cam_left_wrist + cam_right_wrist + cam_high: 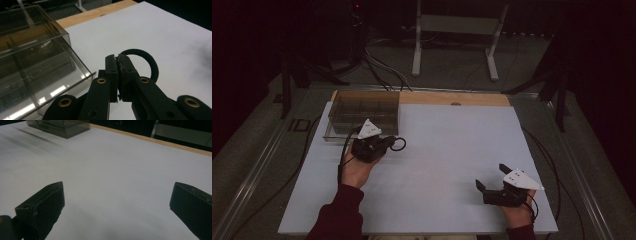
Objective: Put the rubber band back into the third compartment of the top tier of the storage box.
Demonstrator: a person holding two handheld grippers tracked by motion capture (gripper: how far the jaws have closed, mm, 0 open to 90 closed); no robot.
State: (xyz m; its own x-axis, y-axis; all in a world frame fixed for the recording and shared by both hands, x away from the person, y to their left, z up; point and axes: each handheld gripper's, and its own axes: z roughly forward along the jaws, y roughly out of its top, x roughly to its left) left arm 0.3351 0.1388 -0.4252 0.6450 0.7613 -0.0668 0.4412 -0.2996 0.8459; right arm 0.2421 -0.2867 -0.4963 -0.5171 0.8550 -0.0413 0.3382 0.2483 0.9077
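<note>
White table (437, 165), clear divided box (362, 114) contents unclear, left tool (117, 62) pinching black ring (147, 62), right tool (117, 202) spread

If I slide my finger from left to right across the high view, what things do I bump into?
Clear smoky plastic compartment box → left gripper, jaws shut on a black ring → bare white table sheet → right gripper, jaws open, nothing between them.
</note>
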